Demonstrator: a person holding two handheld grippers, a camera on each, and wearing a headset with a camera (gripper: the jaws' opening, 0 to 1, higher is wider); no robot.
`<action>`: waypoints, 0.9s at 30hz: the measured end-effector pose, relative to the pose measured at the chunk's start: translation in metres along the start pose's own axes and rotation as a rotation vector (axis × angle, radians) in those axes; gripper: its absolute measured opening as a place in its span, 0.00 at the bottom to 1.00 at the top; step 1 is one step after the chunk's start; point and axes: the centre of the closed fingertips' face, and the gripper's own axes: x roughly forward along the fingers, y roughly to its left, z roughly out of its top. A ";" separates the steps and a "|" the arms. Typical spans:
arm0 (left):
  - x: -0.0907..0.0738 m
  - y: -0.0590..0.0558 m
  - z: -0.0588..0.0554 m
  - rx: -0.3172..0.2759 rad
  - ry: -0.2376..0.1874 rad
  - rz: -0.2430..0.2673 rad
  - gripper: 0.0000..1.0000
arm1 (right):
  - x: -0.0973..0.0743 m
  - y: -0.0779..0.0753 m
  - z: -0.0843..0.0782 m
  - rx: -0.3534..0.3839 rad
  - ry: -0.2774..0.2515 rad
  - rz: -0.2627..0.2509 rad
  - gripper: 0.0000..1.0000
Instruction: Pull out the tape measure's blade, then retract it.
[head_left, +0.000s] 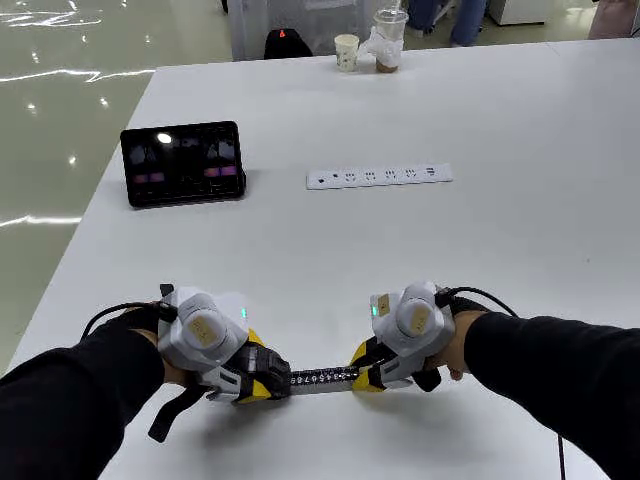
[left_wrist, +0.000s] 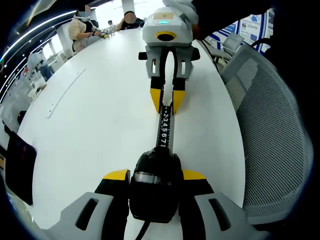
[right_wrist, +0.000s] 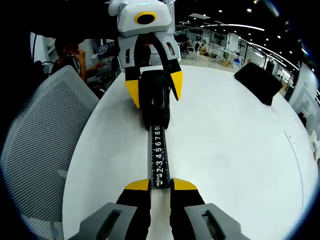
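A black tape measure case (head_left: 266, 374) sits low over the white table (head_left: 400, 250), clamped by my left gripper (head_left: 255, 378); in the left gripper view the case (left_wrist: 156, 185) fills the space between the yellow-tipped jaws. A short length of numbered blade (head_left: 322, 377) runs out from it to my right gripper (head_left: 362, 375), which is shut on the blade's end. The right gripper view shows the blade (right_wrist: 158, 156) leading from my own jaws (right_wrist: 160, 185) to the case (right_wrist: 154, 100). The left gripper view shows the blade (left_wrist: 165, 129) reaching the right gripper (left_wrist: 168, 102).
A black tablet (head_left: 183, 162) stands at the left, a white power strip (head_left: 379, 176) lies mid-table, and cups (head_left: 347, 52) stand at the far edge. A mesh chair (left_wrist: 280, 130) is beside the table's near edge.
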 end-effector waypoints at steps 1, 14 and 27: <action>0.000 0.000 0.000 0.001 0.000 0.000 0.32 | 0.000 0.000 0.000 0.004 -0.002 0.000 0.11; 0.000 0.000 0.000 0.005 0.000 -0.005 0.32 | -0.002 0.000 -0.006 0.011 -0.002 -0.002 0.11; 0.000 0.000 0.000 0.013 -0.001 -0.007 0.32 | -0.010 0.001 -0.015 0.004 0.005 -0.010 0.11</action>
